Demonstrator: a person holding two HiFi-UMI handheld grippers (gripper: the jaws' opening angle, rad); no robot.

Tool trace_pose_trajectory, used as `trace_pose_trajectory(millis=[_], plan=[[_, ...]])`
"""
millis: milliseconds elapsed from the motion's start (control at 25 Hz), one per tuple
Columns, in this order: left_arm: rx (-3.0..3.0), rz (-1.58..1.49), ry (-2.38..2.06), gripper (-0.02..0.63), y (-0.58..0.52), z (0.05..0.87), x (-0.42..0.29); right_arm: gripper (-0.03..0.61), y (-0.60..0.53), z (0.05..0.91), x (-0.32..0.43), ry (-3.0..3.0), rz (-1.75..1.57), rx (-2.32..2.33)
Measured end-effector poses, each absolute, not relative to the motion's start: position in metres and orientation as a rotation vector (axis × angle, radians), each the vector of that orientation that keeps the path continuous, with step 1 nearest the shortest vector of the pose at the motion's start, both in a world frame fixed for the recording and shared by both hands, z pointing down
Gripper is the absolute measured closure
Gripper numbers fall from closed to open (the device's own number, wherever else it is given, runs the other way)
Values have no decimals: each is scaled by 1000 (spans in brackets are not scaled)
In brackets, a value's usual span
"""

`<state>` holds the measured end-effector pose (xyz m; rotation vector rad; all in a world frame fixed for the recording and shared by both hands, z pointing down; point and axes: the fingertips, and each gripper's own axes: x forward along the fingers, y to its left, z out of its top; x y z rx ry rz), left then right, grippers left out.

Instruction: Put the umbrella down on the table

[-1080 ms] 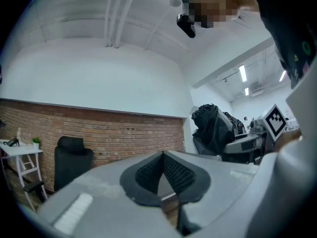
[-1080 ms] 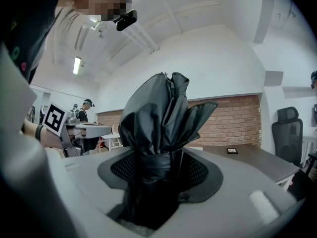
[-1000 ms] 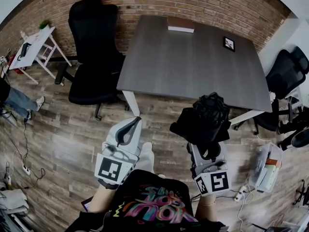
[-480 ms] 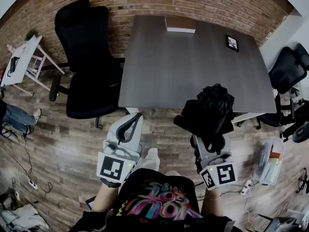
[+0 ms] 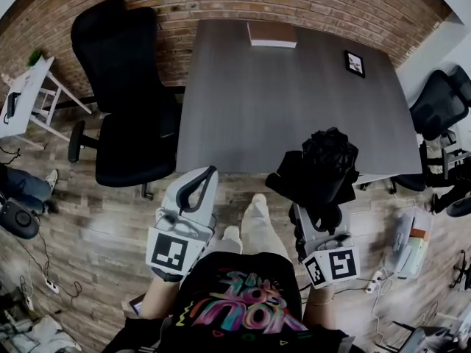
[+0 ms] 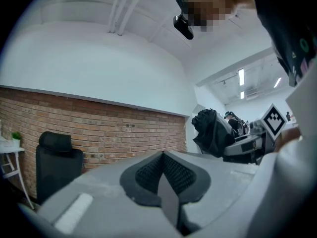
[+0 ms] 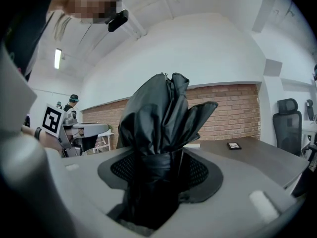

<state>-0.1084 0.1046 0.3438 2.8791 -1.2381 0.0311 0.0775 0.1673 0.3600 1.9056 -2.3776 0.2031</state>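
Well to the left of the left gripper stands a padded black office chair (image 5: 125,109). Now the left gripper (image 5: 199,184) itself: it has a smooth grey shell, and its ribbed black pads (image 6: 148,175) are pressed together with nothing between them. Ahead of both grippers spreads the dark, matte, wood-grained table (image 5: 272,109). Over to the right gripper (image 5: 319,213): its jaws stand wide, clamped on the folded black umbrella (image 5: 321,169). The crinkled, glossy fabric bunches up beyond the jaws, seen against the table's near edge.
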Motion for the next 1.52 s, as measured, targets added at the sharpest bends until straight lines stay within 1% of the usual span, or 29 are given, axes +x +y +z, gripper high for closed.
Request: trace_pose_trajectory(millis=[280,560,880,1160,1520], plan=[[2874,32,-1254,615,43,349,-80,337,103,364,105,-2389,196,1884],[2840,28,-1292,615,-42,341,-38,336,10,374,137,-2405,262,1767],[2778,58,-1407,615,-118,332,-16,337,-82,362,161,-2493,269,1665],[2773,63,-1456,615,-149,326,5,337,-130,356,176,-2563,244,1567],[2761,86,-1455,615,-172,327,-5,337,-158,353,168,-2577,283,1580]])
